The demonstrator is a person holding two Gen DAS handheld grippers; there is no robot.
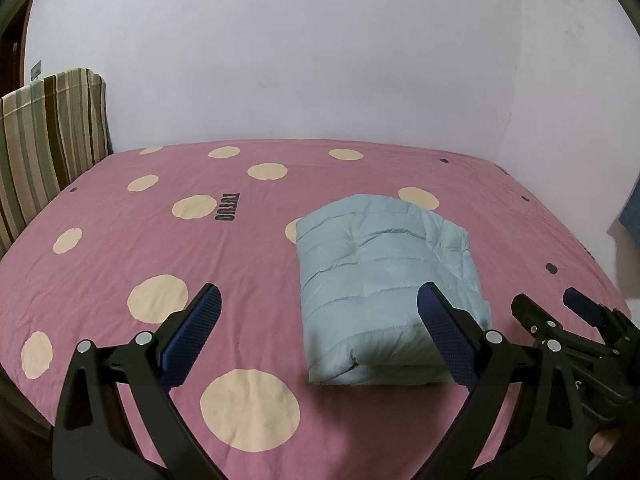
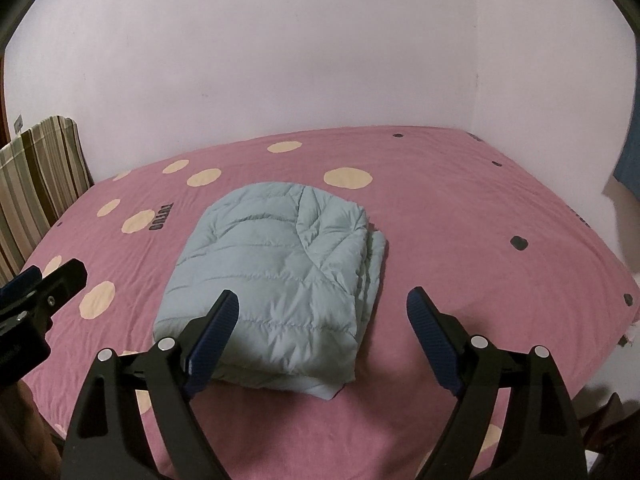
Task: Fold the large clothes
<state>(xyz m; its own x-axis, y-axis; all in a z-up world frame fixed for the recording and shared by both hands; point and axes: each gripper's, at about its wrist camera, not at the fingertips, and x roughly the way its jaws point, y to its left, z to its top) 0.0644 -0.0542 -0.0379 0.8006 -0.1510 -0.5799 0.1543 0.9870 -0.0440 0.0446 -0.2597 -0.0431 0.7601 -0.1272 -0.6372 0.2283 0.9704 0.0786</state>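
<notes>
A pale blue padded jacket (image 1: 380, 276) (image 2: 272, 264) lies folded into a thick rectangle on the pink bed sheet with cream dots (image 1: 132, 248) (image 2: 460, 232). My left gripper (image 1: 319, 292) hovers open above the jacket's near left side, nothing between its fingers. My right gripper (image 2: 323, 296) is open too, held over the jacket's near right corner and clear of the fabric. In the left wrist view the right gripper (image 1: 560, 308) shows at the right edge. The right wrist view catches the left gripper (image 2: 44, 284) at its left edge.
A striped cloth-covered headboard (image 1: 48, 132) (image 2: 36, 172) stands at the bed's left end. A white wall (image 1: 320, 60) runs along the far side. A dark blue object (image 2: 628, 172) sits past the bed's right edge. Pink sheet surrounds the jacket on all sides.
</notes>
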